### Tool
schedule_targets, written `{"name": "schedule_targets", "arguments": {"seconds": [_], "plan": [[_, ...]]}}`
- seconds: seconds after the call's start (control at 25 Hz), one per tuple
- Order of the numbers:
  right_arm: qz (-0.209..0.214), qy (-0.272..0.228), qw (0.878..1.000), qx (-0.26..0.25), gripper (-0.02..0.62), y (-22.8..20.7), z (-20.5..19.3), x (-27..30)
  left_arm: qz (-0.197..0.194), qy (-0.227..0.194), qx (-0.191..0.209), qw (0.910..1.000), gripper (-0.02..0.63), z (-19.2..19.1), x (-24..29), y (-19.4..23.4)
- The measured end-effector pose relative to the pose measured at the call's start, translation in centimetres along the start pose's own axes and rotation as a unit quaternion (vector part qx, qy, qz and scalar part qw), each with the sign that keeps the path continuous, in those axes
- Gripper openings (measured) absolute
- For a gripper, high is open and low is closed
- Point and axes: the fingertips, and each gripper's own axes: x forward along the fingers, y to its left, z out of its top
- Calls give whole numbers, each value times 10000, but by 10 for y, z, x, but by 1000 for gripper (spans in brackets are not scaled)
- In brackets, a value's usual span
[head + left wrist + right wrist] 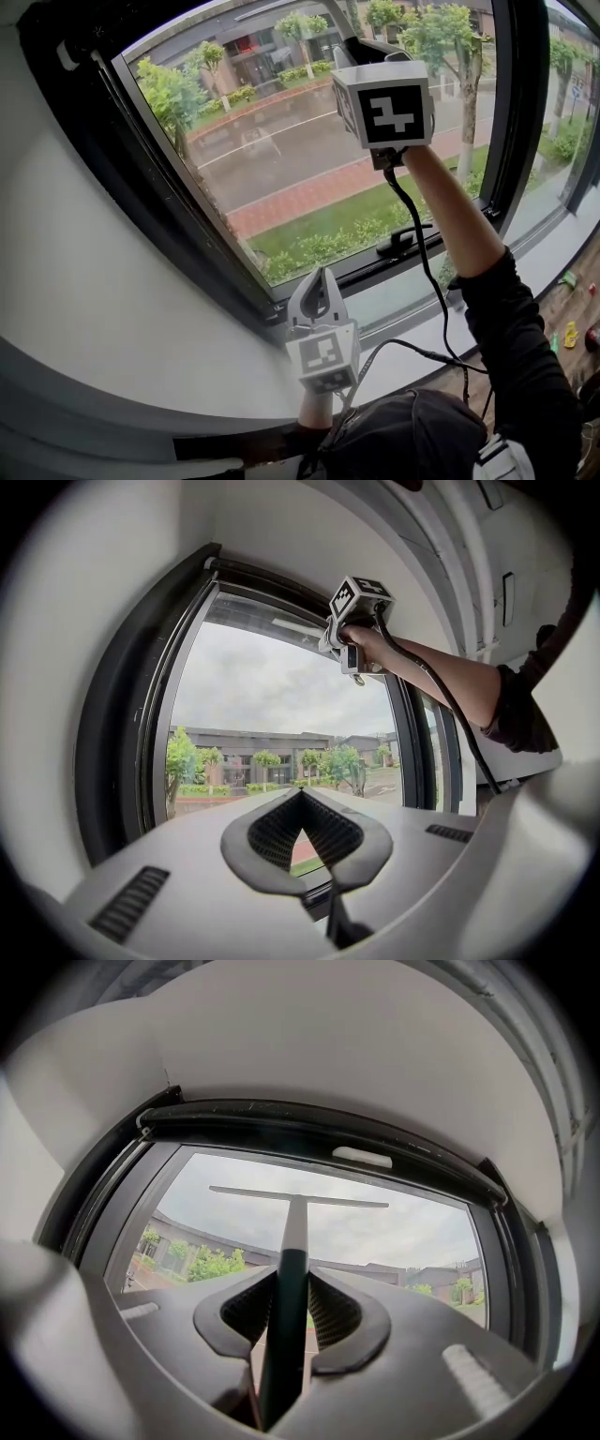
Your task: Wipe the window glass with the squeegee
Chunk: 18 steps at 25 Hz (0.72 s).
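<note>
Squeegee (298, 1201) blade lies level at 12 o'clock on the window glass (300, 150), just under the top bar of the dark window frame (309, 1121). Its dark handle runs straight down from the blade into the right hand-held gripper (292, 1283), which is clamped on it, one pad on each side. Whether the blade edge actually presses on the pane cannot be told from these views, though it looks laid against it.

With the blade at the very top, this reads as the start of a downward pull. The pane shows no suds, drops or streak lines, so I cannot tell how much of it has been wiped. By that reading, most of the height of the pane, down to 6 o'clock, is left for this stroke.

The left hand-held gripper (302, 799) has its jaws together at the tips with nothing between them. In the head view it sits low at 6 o'clock, just inside the bottom of the frame and well apart from the squeegee, and takes no part in the wipe.

The window handle (403, 242) lies at 5 o'clock on the lower frame. No bucket, bottle or other container shows in any view.
</note>
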Motion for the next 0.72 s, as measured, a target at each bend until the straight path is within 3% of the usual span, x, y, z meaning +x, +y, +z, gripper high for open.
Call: {"name": "schedule_targets", "arguments": {"seconds": [0.16,0.52,0.72], "plan": [[94,145,9997,199,93,0,-9,8,-33,48,-68,10000,-2,-3,2,2],[15,177,9998,109,94,-1,-18,12,-56,131,-78,9999,-2,-8,7,5],[-16,102,9999,44,93,0,-18,13,-123,-41,75,9999,-2,16,16,3]]}}
